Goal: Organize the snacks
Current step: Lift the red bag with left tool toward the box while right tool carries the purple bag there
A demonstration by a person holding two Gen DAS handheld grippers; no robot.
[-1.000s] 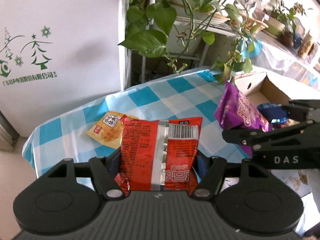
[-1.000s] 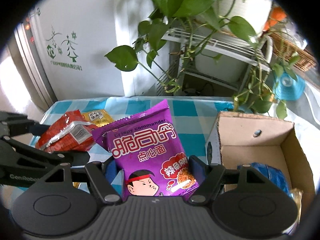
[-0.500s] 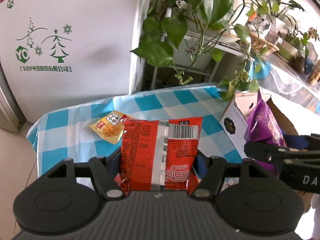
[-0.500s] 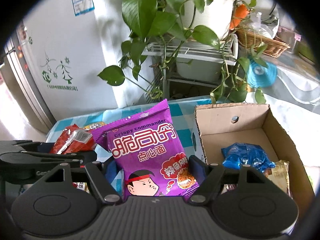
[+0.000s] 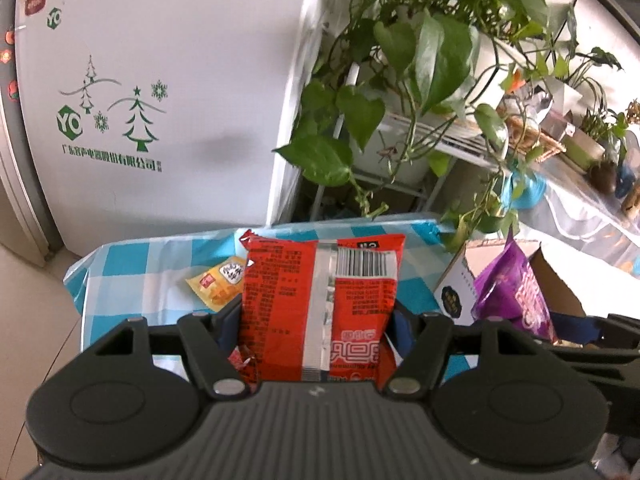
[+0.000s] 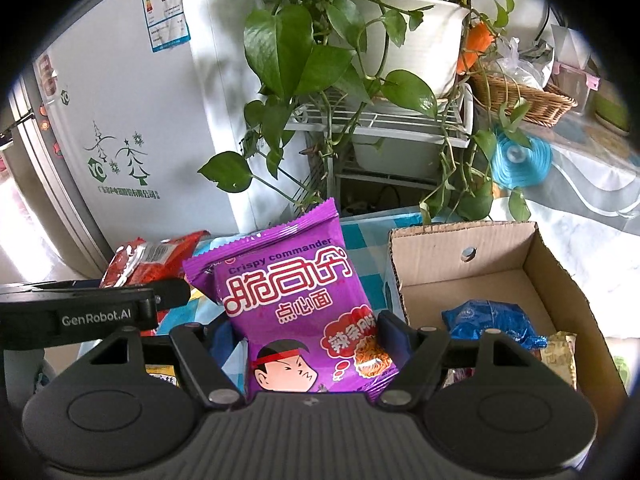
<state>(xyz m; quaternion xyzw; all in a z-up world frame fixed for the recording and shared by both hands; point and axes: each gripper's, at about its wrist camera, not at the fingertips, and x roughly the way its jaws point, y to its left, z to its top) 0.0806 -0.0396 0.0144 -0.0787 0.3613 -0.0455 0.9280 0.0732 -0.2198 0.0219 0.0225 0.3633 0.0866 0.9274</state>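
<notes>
My left gripper [image 5: 316,332] is shut on a red snack packet [image 5: 320,304], held upright above the checked tablecloth [image 5: 132,284], barcode side facing me. My right gripper [image 6: 308,340] is shut on a purple snack packet [image 6: 288,292], raised just left of an open cardboard box [image 6: 560,276]. Inside the box lie a blue packet [image 6: 488,318] and a pale green packet [image 6: 562,354]. A small yellow packet [image 5: 218,282] rests on the cloth behind the red one. The left wrist view catches the purple packet [image 5: 512,296] beside the box [image 5: 452,292].
A white fridge [image 5: 160,92] stands behind the table. A potted trailing plant [image 6: 360,40] on a white wire rack [image 6: 384,124] hangs leaves over the table's far edge and the box. A wicker basket [image 6: 524,96] sits far right.
Both grippers have risen with their packets still held and rolled a little. The purple packet has shifted toward the box, which now shows more of its inside.
</notes>
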